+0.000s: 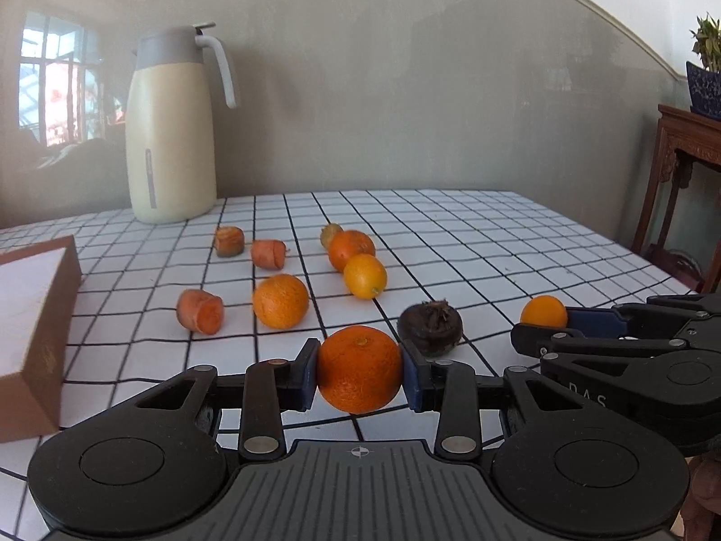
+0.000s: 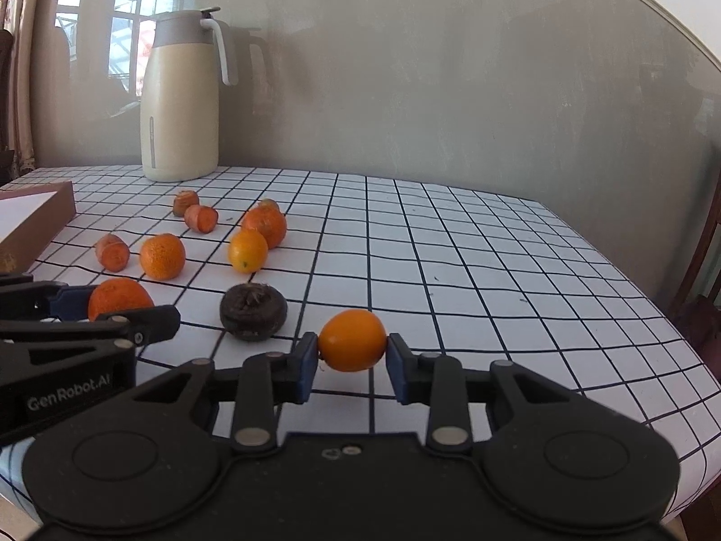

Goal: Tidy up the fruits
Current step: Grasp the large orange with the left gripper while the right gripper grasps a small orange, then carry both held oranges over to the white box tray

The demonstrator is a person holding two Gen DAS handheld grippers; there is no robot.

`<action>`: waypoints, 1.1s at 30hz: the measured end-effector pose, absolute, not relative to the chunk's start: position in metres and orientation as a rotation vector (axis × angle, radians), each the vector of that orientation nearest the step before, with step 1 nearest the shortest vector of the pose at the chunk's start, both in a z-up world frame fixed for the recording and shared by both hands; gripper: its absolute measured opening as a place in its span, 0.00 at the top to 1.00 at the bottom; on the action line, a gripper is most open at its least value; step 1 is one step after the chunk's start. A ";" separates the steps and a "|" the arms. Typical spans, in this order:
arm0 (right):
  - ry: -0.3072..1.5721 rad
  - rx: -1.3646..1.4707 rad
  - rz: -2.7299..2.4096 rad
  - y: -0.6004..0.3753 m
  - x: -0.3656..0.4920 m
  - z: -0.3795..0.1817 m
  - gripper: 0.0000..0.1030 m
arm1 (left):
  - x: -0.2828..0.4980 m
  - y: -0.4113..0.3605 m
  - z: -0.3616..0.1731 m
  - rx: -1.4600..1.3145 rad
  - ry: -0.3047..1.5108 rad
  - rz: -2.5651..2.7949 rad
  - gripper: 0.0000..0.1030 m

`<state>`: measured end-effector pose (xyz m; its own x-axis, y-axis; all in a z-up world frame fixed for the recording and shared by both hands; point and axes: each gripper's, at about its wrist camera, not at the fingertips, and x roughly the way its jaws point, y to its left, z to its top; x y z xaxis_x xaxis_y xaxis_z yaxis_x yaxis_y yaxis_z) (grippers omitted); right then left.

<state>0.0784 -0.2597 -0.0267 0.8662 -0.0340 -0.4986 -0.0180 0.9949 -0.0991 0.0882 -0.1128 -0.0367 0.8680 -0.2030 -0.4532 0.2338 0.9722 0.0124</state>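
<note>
At the counter's left edge sits a brown box. A cream jug stands near the back edge. Between them and the middle lie three carrot chunks, then a loose orange, and further back another orange touching a yellow kumquat. Near the front edge the left tongs are clamped on an orange, pads pressing both sides. Just right of it rests a dark, shrivelled fruit. Furthest right, the right tongs are clamped on a kumquat.
</note>
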 end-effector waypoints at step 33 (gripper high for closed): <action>0.313 -0.146 0.227 -0.141 0.046 0.040 0.77 | 0.030 0.020 0.035 0.025 0.333 -0.040 0.64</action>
<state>0.0462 -0.1413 0.0402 0.9265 0.1981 -0.3200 -0.2430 0.9642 -0.1065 0.0300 0.0203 0.0346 0.9442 -0.0355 -0.3273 0.0438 0.9989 0.0182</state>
